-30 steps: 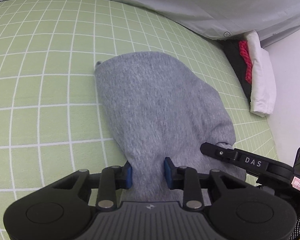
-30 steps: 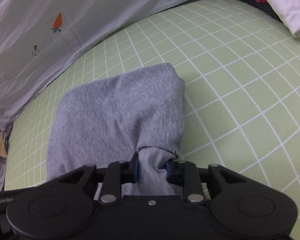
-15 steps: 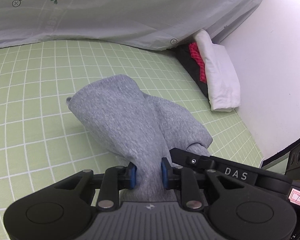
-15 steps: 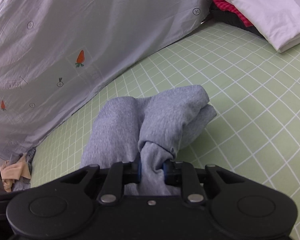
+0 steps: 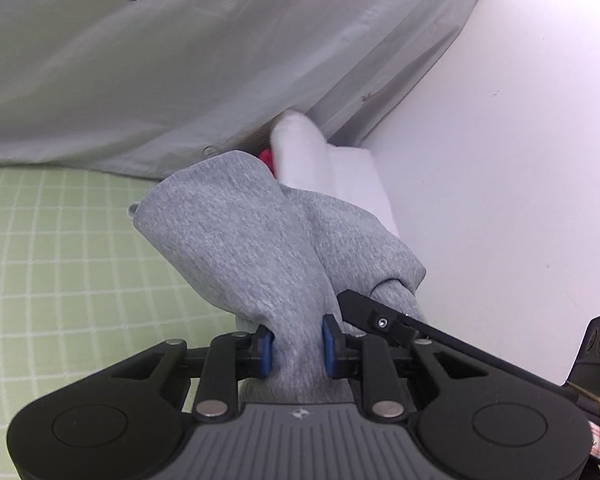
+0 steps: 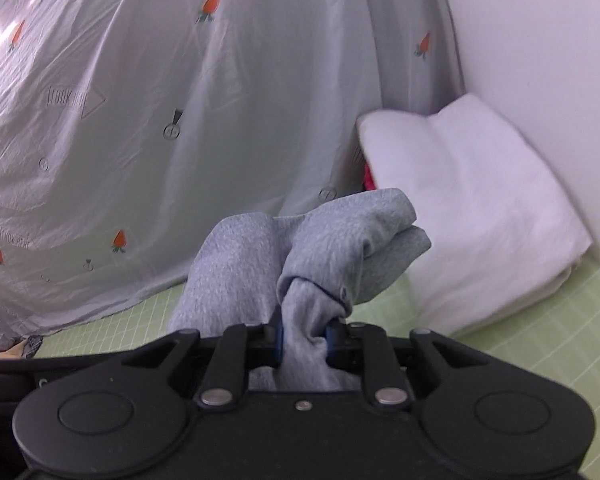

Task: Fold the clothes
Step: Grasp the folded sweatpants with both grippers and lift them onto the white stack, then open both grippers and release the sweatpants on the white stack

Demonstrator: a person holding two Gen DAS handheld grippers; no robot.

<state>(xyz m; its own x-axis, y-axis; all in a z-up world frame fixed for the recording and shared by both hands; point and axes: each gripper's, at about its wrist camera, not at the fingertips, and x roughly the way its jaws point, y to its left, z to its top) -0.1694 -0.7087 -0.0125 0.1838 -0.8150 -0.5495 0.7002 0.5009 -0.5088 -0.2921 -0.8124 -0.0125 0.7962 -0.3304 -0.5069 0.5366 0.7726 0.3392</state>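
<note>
The grey garment (image 5: 256, 248) hangs bunched above the green gridded mat (image 5: 60, 264), pinched in both the left gripper (image 5: 296, 346) and right gripper (image 6: 303, 340) — a folded white stack (image 6: 472, 216) lies just beyond, against a carrot-print sheet (image 6: 180, 120).

"LOOK HERE" on carrot-print sheet (image 6: 148, 120)
</note>
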